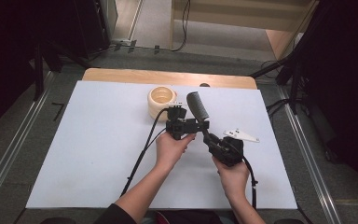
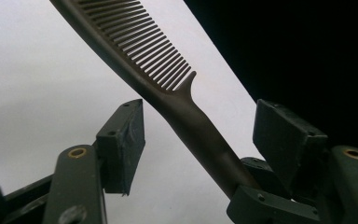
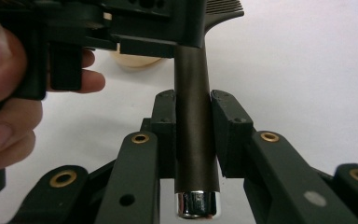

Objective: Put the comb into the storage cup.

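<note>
A dark brown comb (image 1: 197,105) with a chrome-capped handle is held up over the white table (image 1: 93,140). My right gripper (image 1: 210,138) is shut on the handle (image 3: 193,116), one pad pressing on each side, in the right gripper view. My left gripper (image 1: 204,126) comes in from the left. Its jaws stand on either side of the comb's neck (image 2: 186,116), just below the teeth. In the left gripper view both pads (image 2: 126,140) are clear of the comb, so my left gripper (image 2: 205,135) is open.
A cream round bowl (image 1: 162,100) stands at the back middle of the table, just behind the left gripper. A flat white piece (image 1: 242,135) lies to the right of the grippers. Cables trail from both grippers toward the front edge.
</note>
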`<state>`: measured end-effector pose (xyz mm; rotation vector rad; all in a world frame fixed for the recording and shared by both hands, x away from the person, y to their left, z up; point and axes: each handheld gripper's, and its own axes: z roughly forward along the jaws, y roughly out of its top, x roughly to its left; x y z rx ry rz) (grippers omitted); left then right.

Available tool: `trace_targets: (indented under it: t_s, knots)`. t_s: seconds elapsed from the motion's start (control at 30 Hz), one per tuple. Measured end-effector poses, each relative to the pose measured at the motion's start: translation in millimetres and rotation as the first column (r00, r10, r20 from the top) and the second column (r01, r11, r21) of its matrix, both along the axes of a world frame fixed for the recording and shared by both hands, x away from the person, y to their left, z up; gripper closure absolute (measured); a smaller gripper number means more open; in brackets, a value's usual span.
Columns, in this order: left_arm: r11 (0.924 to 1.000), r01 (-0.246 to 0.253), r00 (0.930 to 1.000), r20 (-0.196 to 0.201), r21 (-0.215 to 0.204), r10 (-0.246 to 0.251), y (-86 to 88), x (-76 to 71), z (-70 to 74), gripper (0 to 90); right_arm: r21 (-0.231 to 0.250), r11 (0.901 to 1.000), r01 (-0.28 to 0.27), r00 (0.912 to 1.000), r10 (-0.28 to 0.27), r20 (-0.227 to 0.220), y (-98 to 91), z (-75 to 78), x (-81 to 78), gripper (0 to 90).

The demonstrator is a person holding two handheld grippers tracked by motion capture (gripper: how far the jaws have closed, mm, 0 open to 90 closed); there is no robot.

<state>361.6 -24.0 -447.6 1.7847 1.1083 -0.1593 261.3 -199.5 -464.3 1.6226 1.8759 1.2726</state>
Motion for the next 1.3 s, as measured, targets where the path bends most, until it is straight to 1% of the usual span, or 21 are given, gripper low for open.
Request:
trace_targets:
  t_s: [0.07,0.13,0.33,0.37,0.47,0.63,0.73,0.77,0.9,0.93,0.97,1.0,1.1,1.13,1.2,1.3]
  knots:
    - [0.9998,-0.009,0.9999,-0.009,-0.015,0.009,-3.7,-0.7,-1.0,37.3,-0.001,1.0000,0.000,1.0000,0.000,0.002,0.7,0.1,-0.2,70.3]
    - [0.9997,-0.017,0.9998,-0.012,-0.019,0.017,-5.3,-0.7,-1.6,37.5,-0.001,1.0000,0.000,1.0000,0.000,0.006,0.9,0.0,-0.3,70.3]
    - [0.9993,-0.025,0.9995,-0.022,-0.027,0.024,-8.1,-0.7,-4.1,42.5,0.009,1.0000,0.001,0.9999,-0.001,0.013,1.0,0.6,-0.7,70.3]
    - [0.9989,-0.028,0.9991,-0.033,-0.037,0.027,-9.4,-0.8,-5.2,42.7,0.006,1.0000,0.000,0.9999,0.000,0.014,1.3,0.7,-0.7,70.3]
    - [0.9983,-0.040,0.9984,-0.041,-0.043,0.038,-10.5,-0.7,-6.4,45.0,0.004,1.0000,0.004,0.9998,-0.004,0.020,2.2,0.4,-0.7,70.4]
    - [0.9960,-0.054,0.9957,-0.079,-0.072,0.049,-8.3,1.9,-9.0,52.7,0.010,0.9999,0.011,0.9997,-0.011,0.023,1.6,-0.3,-0.5,70.3]
    - [0.9946,-0.062,0.9944,-0.091,-0.083,0.054,-5.8,3.1,-11.0,58.9,0.009,0.9999,0.011,0.9997,-0.011,0.022,1.6,-0.5,-0.3,70.3]
    - [0.9944,-0.061,0.9941,-0.094,-0.086,0.053,-5.1,3.5,-11.7,60.5,0.008,0.9999,0.010,0.9997,-0.010,0.022,1.6,-0.7,-0.1,70.3]
    - [0.9908,-0.062,0.9902,-0.132,-0.120,0.046,-2.0,5.8,-15.3,62.7,0.008,1.0000,0.004,0.9999,-0.004,0.014,2.2,-1.7,0.6,70.2]
    - [0.9907,-0.059,0.9899,-0.135,-0.122,0.042,-1.5,6.3,-16.2,63.2,0.007,1.0000,0.004,0.9999,-0.004,0.013,2.3,-2.1,0.7,70.2]
    - [0.9894,-0.057,0.9890,-0.143,-0.134,0.038,-1.3,6.9,-17.4,63.6,0.008,1.0000,0.002,0.9999,-0.002,0.011,2.2,-2.6,1.1,70.3]
    - [0.9886,-0.056,0.9870,-0.157,-0.140,0.034,-0.6,8.0,-18.6,64.3,0.010,0.9999,0.002,1.0000,-0.002,0.004,2.3,-3.1,1.2,70.2]
    - [0.9874,-0.052,0.9858,-0.166,-0.149,0.027,0.1,8.5,-19.4,65.6,0.009,1.0000,-0.002,1.0000,0.002,-0.001,2.1,-4.2,1.7,70.1]
    - [0.9859,-0.051,0.9845,-0.174,-0.160,0.022,0.9,8.7,-19.0,66.2,0.009,0.9999,-0.006,1.0000,0.006,-0.005,2.0,-4.7,2.3,70.1]
    - [0.9839,-0.050,0.9842,-0.176,-0.172,0.019,1.5,8.6,-18.3,67.4,0.007,0.9999,-0.010,1.0000,0.010,-0.002,2.1,-4.9,2.6,70.1]
    - [0.9826,-0.049,0.9843,-0.176,-0.179,0.017,2.0,8.3,-17.2,68.3,0.005,0.9998,-0.017,0.9999,0.017,0.002,2.0,-4.9,2.8,70.0]
